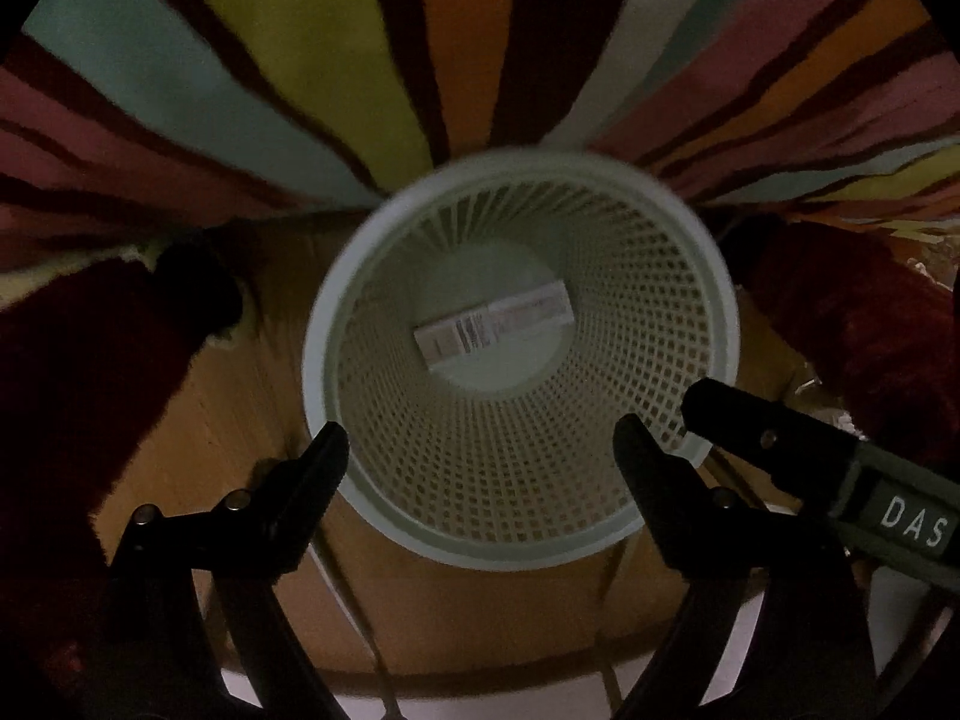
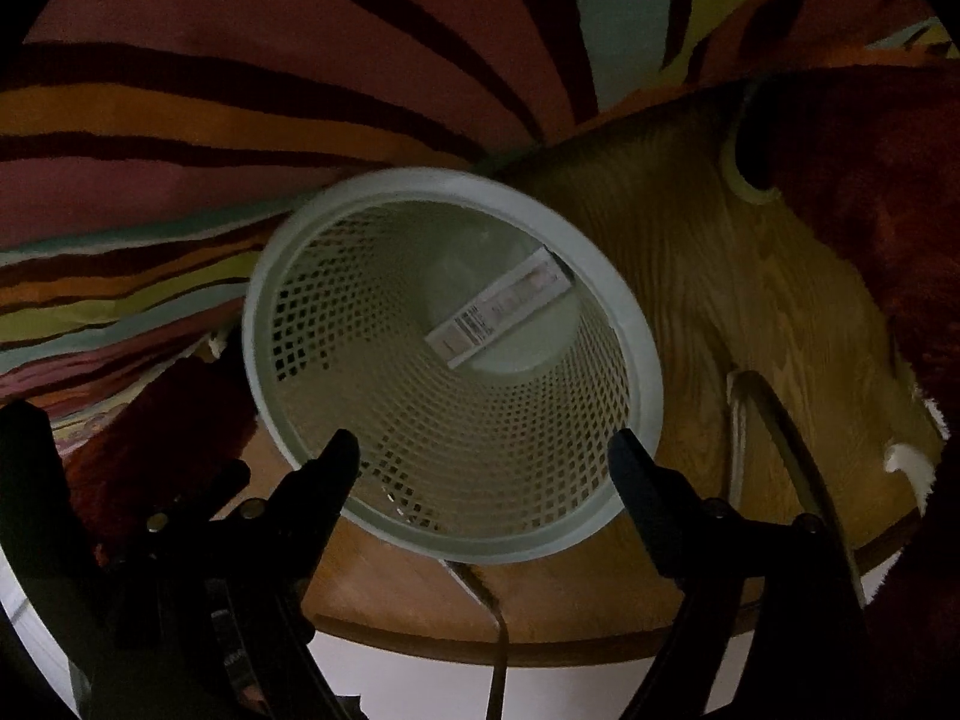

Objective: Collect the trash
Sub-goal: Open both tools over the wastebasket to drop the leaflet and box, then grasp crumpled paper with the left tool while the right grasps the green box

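Observation:
A pale lattice wastebasket (image 1: 372, 480) stands on a round wooden surface, seen from above in both views; its rim shows in the right wrist view too (image 2: 645, 372). A flat white carton with a barcode (image 1: 492, 324) lies on the basket's bottom, and it also shows in the right wrist view (image 2: 504, 306). My left gripper (image 1: 480, 438) is open and empty above the basket's near rim. My right gripper (image 2: 483, 450) is open and empty above the same rim. The right gripper's finger (image 1: 768, 438) enters the left wrist view at right.
The wooden round top (image 2: 750, 312) carries the basket. A multicolour striped rug (image 1: 300, 60) lies beyond it. Dark red furry cushions (image 1: 72, 372) flank the top on both sides. A cord (image 2: 498, 630) runs off the near edge. White floor (image 2: 420, 684) lies below.

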Available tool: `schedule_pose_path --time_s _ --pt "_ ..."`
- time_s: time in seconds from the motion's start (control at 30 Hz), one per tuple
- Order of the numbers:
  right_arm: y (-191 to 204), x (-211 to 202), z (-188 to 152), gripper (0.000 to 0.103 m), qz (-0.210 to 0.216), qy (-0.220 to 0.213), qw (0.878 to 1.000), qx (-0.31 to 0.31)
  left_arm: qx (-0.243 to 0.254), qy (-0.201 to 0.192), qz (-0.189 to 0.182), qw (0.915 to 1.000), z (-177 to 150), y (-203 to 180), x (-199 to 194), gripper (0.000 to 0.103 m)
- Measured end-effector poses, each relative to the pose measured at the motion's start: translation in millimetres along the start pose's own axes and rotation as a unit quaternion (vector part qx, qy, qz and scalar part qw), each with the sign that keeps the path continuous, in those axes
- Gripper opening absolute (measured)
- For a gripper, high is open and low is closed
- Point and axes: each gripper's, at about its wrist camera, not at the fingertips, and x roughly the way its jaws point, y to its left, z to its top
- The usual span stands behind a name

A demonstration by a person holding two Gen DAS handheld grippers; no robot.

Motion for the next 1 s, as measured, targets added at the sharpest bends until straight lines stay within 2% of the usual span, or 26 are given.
schedule_pose_path --time_s 0.17,0.27,0.43,0.57,0.67,0.73,0.77,0.83,0.87,0.97,1.0 --pt "7.6 -27.7 -10.6 0.081 0.000 -0.048 0.999 -0.023 0.026 -0.059 0.010 0.9979 -8.8 -24.2 -15.5 0.087" --pt "12.6 -47.8 -17.6 0.081 0.000 -0.083 0.996 -0.037 0.030 -0.098 0.009 0.9947 -12.2 -25.9 -34.2 0.087" --pt "16.6 -78.8 -32.1 0.081 -0.005 -0.147 0.987 -0.067 0.023 -0.138 -0.001 0.9902 -20.9 -22.6 -60.5 0.087" --pt "18.5 -109.0 -41.0 0.081 -0.017 -0.210 0.974 -0.087 0.018 -0.171 -0.014 0.9851 -28.3 -18.0 -82.5 0.087" --pt "21.2 -133.4 -50.9 0.081 -0.043 -0.281 0.953 -0.103 0.008 -0.205 -0.018 0.9785 -37.7 -11.3 -100.5 0.087" --pt "24.1 -154.6 -61.3 0.081 -0.049 -0.335 0.934 -0.115 0.000 -0.240 -0.010 0.9706 -44.4 -4.4 -120.6 0.087" --pt "25.3 -160.0 -64.7 0.081 -0.051 -0.348 0.929 -0.119 -0.001 -0.264 -0.006 0.9644 -47.6 -0.1 -134.0 0.087" --pt "32.6 -174.6 -73.0 0.081 -0.061 -0.390 0.909 -0.132 -0.001 -0.303 0.002 0.9530 -51.1 6.6 -153.8 0.087" --pt "40.3 -185.5 -79.0 0.081 -0.071 -0.422 0.892 -0.147 0.000 -0.324 0.008 0.9460 -53.0 8.5 -164.4 0.087" --pt "51.7 -202.6 -83.4 0.081 -0.070 -0.462 0.867 -0.172 0.002 -0.395 0.027 0.9182 -55.7 14.6 -202.6 0.087" --pt "55.6 -205.9 -82.9 0.081 -0.063 -0.468 0.864 -0.177 0.004 -0.407 0.029 0.9130 -54.6 14.3 -207.6 0.087"
